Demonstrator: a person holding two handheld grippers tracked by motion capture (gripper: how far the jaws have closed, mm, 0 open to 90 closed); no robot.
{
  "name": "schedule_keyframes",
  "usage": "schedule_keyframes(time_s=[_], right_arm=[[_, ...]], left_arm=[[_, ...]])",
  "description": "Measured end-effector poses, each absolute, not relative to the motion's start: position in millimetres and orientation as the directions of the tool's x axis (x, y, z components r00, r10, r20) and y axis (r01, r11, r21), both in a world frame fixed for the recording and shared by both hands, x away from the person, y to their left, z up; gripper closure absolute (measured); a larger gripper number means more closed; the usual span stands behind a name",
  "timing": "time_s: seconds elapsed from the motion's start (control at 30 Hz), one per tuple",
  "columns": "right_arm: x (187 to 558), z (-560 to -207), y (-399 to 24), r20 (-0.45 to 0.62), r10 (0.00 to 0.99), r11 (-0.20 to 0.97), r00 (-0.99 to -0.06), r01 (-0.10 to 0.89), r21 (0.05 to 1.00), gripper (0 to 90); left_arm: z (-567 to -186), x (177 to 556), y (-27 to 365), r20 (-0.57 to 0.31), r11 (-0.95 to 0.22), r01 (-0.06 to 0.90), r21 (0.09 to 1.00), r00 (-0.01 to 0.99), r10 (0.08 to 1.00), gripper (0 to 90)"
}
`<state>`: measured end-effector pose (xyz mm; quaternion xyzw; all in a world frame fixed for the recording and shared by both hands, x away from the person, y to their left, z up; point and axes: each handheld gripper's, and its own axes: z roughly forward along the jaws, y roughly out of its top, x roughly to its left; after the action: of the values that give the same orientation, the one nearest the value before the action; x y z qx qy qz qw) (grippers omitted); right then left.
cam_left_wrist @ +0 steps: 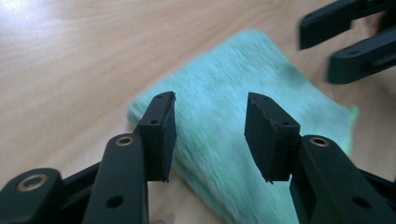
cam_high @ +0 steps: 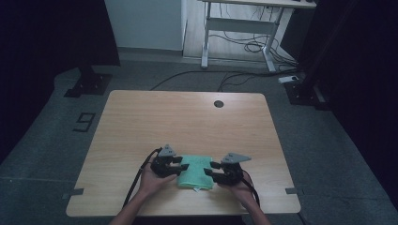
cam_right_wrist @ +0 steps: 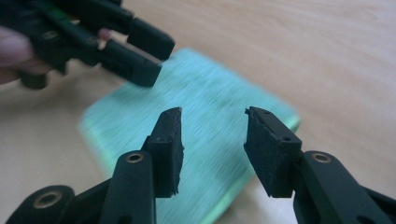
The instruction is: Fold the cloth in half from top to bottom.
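A folded green cloth [cam_high: 196,172] lies flat on the wooden table [cam_high: 187,117] near its front edge. My left gripper [cam_high: 184,164] is at the cloth's left edge, and its jaws stand apart and hover just over the cloth [cam_left_wrist: 224,79] without pressing it. My right gripper [cam_high: 211,169] faces it from the cloth's right edge, also with its jaws apart and nothing between them. In the left gripper view, my left gripper [cam_left_wrist: 210,135] frames the cloth and my right gripper [cam_left_wrist: 336,46] sits at the upper right. In the right gripper view, my right gripper [cam_right_wrist: 212,144] hangs over the cloth [cam_right_wrist: 210,88], with my left gripper [cam_right_wrist: 144,51] at the upper left.
A round cable hole [cam_high: 218,103] sits near the table's far edge. Beyond the table, a white desk frame [cam_high: 239,28] stands over loose cables on the floor. Black stand bases [cam_high: 89,83] [cam_high: 300,89] flank the far corners.
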<state>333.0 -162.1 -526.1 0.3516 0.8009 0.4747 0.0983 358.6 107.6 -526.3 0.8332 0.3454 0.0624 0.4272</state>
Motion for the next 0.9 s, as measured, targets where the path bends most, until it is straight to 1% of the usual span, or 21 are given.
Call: schedule_keyframes(time_s=[0.1,0.17,0.27,0.33,0.47,0.53,0.6,0.7,0.77,0.9], right_arm=[[352.9,-529.0,-150.6,0.166,0.675,0.310,-0.719,0.480,0.821,55.2],[363.2,-533.4,-143.0,0.154,0.687,0.327,-0.710,0.492,0.807,53.4],[372.2,-542.8,-137.9,0.143,0.717,0.341,-0.683,0.523,0.781,53.0],[372.3,-547.8,-139.5,0.146,0.725,0.330,-0.673,0.526,0.784,54.3],[366.2,-550.8,-138.4,0.114,0.734,0.336,-0.670,0.503,0.797,54.4],[364.5,-550.3,-137.7,0.102,0.734,0.343,-0.672,0.495,0.798,51.5],[360.0,-545.9,-139.1,0.101,0.731,0.336,-0.675,0.485,0.807,49.1],[344.8,-537.1,-143.1,0.105,0.708,0.325,-0.699,0.453,0.830,45.9],[329.3,-533.6,-145.3,0.080,0.687,0.349,-0.722,0.424,0.835,44.4],[305.6,-537.3,-149.4,0.083,0.651,0.372,-0.754,0.413,0.831,43.7]], left_arm=[[-533.3,370.0,102.7,-0.200,-0.408,0.544,0.733,0.746,0.635,53.6],[-538.9,373.6,101.8,-0.206,-0.413,0.555,0.721,0.742,0.638,54.1],[-542.3,370.9,101.4,-0.188,-0.414,0.542,0.731,0.743,0.642,55.2],[-544.5,368.0,101.7,-0.174,-0.416,0.531,0.739,0.746,0.643,55.4],[-545.8,366.7,102.5,-0.171,-0.411,0.527,0.744,0.744,0.645,55.7],[-544.0,365.0,101.0,-0.150,-0.423,0.520,0.742,0.744,0.652,55.2],[-538.1,360.3,101.8,-0.131,-0.428,0.508,0.747,0.744,0.655,52.1],[-526.8,344.6,107.9,-0.123,-0.427,0.488,0.761,0.755,0.644,50.8],[-522.9,328.2,110.8,-0.098,-0.441,0.463,0.769,0.767,0.634,50.3],[-524.4,305.0,110.3,-0.109,-0.452,0.448,0.772,0.793,0.600,50.1]])
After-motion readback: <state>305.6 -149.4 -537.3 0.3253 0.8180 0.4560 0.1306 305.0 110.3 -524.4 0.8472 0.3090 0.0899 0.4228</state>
